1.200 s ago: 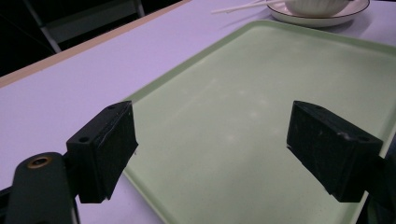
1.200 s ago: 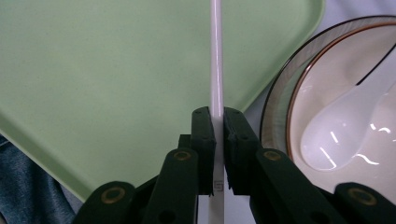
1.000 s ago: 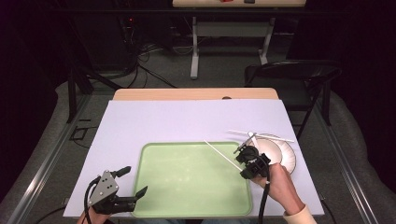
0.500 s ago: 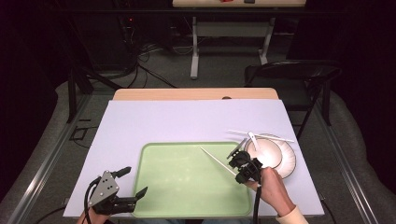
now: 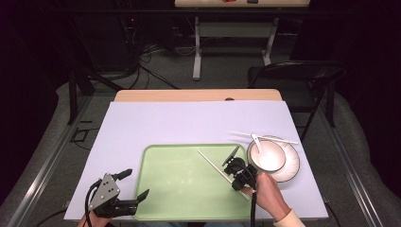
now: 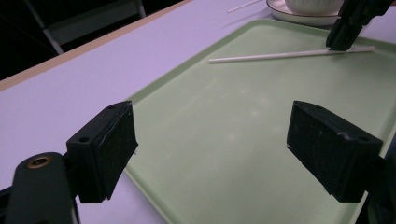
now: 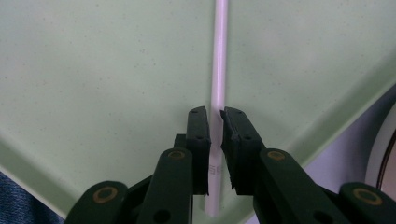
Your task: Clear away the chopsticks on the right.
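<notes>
Placing step: right tool [image 5: 236, 171] clamped on a white chopstick [image 5: 213, 164], low over the green tray [image 5: 179, 189], lower centre-right of the high view; stick seemingly resting on the tray floor. Left tool [image 5: 135, 187] wide open, empty, at the tray's lower left edge. Second chopstick [image 5: 265, 137] across the plate [image 5: 291, 163] and bowl [image 5: 267, 156], centre right. Next, likely: release, then reach right for the other stick.

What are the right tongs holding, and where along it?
The right tongs grip a white chopstick near one end, low over the green tray.
</notes>
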Tool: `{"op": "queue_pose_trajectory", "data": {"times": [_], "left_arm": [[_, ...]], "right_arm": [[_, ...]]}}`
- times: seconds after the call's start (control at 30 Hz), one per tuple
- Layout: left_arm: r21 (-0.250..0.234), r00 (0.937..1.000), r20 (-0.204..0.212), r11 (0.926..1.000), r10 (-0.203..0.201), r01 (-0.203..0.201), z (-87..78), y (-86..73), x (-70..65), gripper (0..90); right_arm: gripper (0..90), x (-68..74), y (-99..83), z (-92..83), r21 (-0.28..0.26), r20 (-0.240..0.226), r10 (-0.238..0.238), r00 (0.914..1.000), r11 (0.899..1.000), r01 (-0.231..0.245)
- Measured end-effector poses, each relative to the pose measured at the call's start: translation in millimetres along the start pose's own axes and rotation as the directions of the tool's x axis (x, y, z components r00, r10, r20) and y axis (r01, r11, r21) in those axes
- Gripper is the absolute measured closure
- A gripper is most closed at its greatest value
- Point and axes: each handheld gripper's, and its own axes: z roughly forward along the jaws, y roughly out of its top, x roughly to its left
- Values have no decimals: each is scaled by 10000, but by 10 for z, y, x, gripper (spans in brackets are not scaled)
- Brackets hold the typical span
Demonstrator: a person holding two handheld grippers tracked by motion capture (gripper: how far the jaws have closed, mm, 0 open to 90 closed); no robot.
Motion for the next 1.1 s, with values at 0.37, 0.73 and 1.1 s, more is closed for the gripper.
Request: {"op": "queue_pose_trajectory", "data": {"times": [0.37,0.73,1.1], "left_arm": [[26,10000,14,10000,26,-26,-6,-1,-4,158],[-61,9999,106,10000,19,-19,-14,-3,-7,158],[-428,9995,172,9987,-281,288,-48,-18,17,158]], "right_arm": [[438,-37,-55,-76,-367,-91,-475,9988,9982,472],[41,-178,-277,-439,-2136,-352,-1623,9861,9651,1512],[0,-662,-482,-857,-3373,607,-1645,9845,9249,1753]]}}
